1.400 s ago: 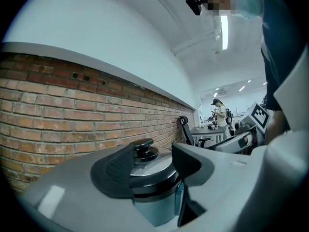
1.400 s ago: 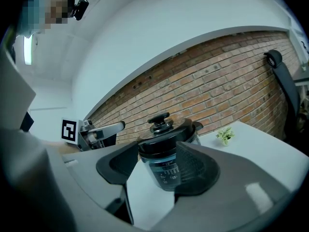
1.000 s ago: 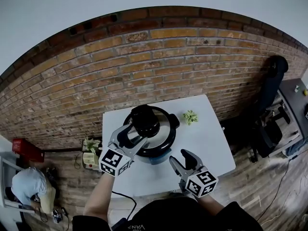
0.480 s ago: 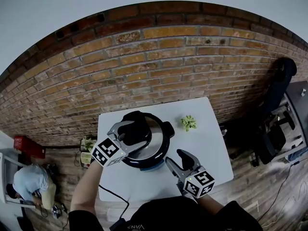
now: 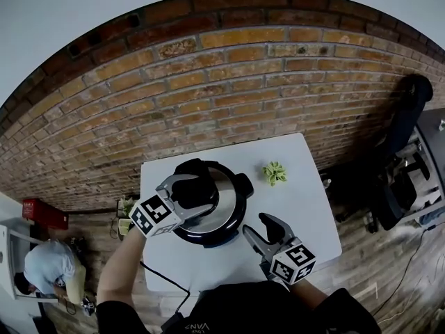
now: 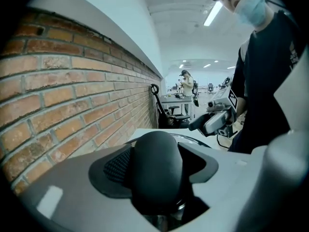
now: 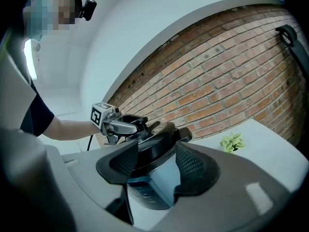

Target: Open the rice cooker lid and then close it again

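Observation:
The rice cooker (image 5: 233, 207) stands on the white table (image 5: 306, 207) with its steel lid (image 7: 154, 139) down. My left gripper (image 5: 191, 195) reaches in from the left and straddles the lid's black knob (image 6: 154, 149). Its jaws have just been opening and stand wide, with a gap on the knob's right side, so nothing is gripped. My right gripper (image 5: 259, 227) hovers open at the cooker's near right, pointing at the cooker body (image 7: 159, 182) and apart from it. Each gripper shows in the other's view: right gripper (image 6: 215, 120), left gripper (image 7: 120, 124).
A small green plant-like thing (image 5: 274, 172) lies on the table behind the cooker to the right. A brick wall (image 5: 229, 96) runs close behind the table. A person crouches on the floor at lower left (image 5: 49, 270) near a red box (image 5: 43, 214). Dark furniture (image 5: 403, 138) stands to the right.
My left gripper has come forward and down from the cooker's near left, and the lid knob now sits between its jaws. The right gripper has shifted only slightly.

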### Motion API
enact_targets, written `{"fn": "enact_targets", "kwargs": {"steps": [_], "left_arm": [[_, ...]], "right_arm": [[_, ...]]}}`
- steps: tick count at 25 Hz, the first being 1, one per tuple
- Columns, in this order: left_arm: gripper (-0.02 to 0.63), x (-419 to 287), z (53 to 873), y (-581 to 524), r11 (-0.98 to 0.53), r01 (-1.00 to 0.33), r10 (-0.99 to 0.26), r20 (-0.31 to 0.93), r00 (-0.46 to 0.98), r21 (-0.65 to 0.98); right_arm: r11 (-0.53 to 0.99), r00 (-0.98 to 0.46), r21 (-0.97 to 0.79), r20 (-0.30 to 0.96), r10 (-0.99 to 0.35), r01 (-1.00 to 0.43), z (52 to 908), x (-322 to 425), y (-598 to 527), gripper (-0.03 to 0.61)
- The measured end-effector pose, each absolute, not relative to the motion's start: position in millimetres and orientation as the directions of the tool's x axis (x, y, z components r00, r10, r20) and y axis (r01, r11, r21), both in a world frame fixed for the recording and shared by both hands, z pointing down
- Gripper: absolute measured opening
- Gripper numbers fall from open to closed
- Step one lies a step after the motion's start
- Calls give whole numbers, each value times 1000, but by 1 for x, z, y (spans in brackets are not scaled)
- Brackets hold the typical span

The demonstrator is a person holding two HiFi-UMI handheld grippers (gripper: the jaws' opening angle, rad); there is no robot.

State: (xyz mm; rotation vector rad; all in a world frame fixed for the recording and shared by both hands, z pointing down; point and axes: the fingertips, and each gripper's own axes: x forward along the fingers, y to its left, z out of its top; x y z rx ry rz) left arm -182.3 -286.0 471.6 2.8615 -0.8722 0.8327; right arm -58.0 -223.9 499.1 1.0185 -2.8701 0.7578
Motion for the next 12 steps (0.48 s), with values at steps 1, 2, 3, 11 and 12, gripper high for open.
{"fn": "enact_targets", "kwargs": {"steps": [1,2,3,11,12], "left_arm": [[298,-182,471,-286,-846,-520,-503,505,701,-121],[286,-182,471,-286,-849,-514,-499,507,703,-122],[284,-181,472,-286,-851,-511,-496,509,704,-123],[281,-181,472,-284,-873,-471,-464,514,722,-126],[281,-181,472,-284,-877,-464,-457,514,726,-126]], "right_arm": [[666,-783,-441,159,-601,-601,498,-59,-223,235],[656,-775,-446,157,-613,-609,498,-60,-221,235],[642,-764,-453,155,-626,-618,498,-60,-219,235],[569,-697,-465,163,-698,-679,500,-70,-199,235],[560,-689,-464,166,-706,-686,501,-70,-196,235]]}}
